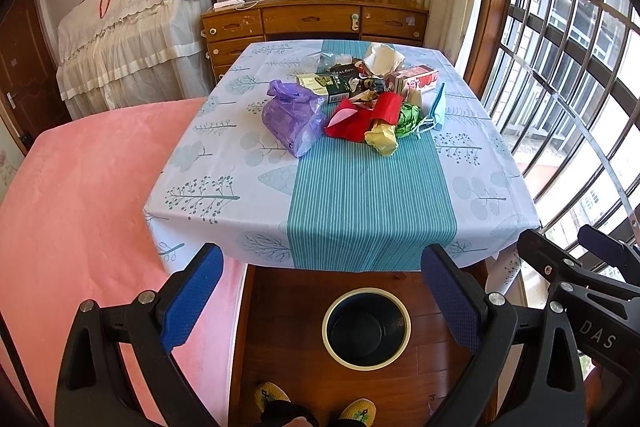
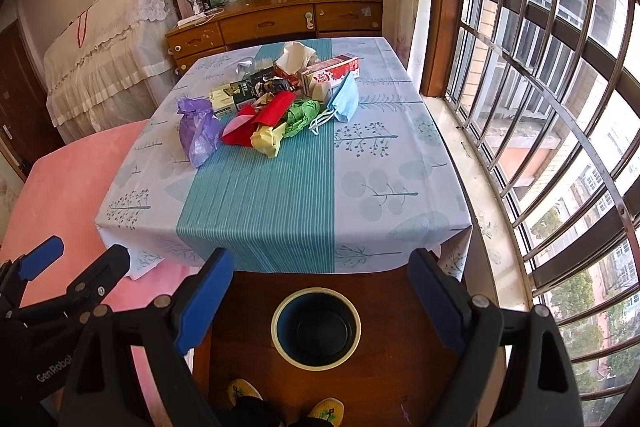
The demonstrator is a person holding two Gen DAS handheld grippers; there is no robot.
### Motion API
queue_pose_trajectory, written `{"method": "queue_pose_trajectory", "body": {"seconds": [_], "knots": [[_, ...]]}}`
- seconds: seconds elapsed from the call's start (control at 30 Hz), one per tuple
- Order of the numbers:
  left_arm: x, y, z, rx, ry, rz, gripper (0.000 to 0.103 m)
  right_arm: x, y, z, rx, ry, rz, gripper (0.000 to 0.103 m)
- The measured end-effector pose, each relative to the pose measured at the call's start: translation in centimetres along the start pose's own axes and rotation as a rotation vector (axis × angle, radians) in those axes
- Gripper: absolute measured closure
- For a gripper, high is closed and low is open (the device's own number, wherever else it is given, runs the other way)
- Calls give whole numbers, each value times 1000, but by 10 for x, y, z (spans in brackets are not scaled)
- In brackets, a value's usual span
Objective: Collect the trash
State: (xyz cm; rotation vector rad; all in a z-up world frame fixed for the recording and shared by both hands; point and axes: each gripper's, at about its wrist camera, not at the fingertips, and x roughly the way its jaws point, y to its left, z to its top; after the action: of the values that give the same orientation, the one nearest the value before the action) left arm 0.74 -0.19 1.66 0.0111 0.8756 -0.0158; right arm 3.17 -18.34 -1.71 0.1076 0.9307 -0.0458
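While both tools are held level at the near edge of the table (image 1: 224, 203), the left gripper (image 1: 320, 303) is seen with its jaws spread wide and nothing between them, the blue dimpled pads (image 1: 188, 303) facing each other across the gap. The right gripper (image 2: 320, 299) is likewise released and unloaded, its black hinged frame studded with round silver rivets. On the right gripper's body, seen from the left camera, the letters "DAS" are printed; on the left one, seen from the right camera, "GenRobo" can be read before it is cut off.

Directly below, between the pads, a round bin (image 1: 366, 327) with a pale rim and dark inside is set on the brown wooden floor (image 2: 400, 327), just beyond a pair of yellow patterned slippers (image 1: 352, 409).

Past the bin, the table is draped in a glossy cloth with pale tree prints and a teal striped band down the middle. The trash pile (image 1: 360, 99) is heaped at the far half of the table: a crinkled purple plastic bag (image 1: 294, 115), folded red paper (image 1: 360, 119), crumpled yellow paper (image 1: 382, 141), green paper (image 1: 408, 119), a blue face mask (image 2: 344, 101), a red-and-white carton (image 2: 332, 73), a dark box (image 1: 340, 83) with partial lettering reading "TALOPH", and a wad of white tissue (image 2: 296, 57).
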Motion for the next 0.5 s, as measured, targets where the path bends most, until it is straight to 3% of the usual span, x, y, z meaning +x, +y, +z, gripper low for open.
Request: {"method": "queue_pose_trajectory", "body": {"seconds": [0.5], "knots": [[-5, 3, 17, 3, -33, -10, 5, -5, 1, 16, 16, -54, 32, 13]]}}
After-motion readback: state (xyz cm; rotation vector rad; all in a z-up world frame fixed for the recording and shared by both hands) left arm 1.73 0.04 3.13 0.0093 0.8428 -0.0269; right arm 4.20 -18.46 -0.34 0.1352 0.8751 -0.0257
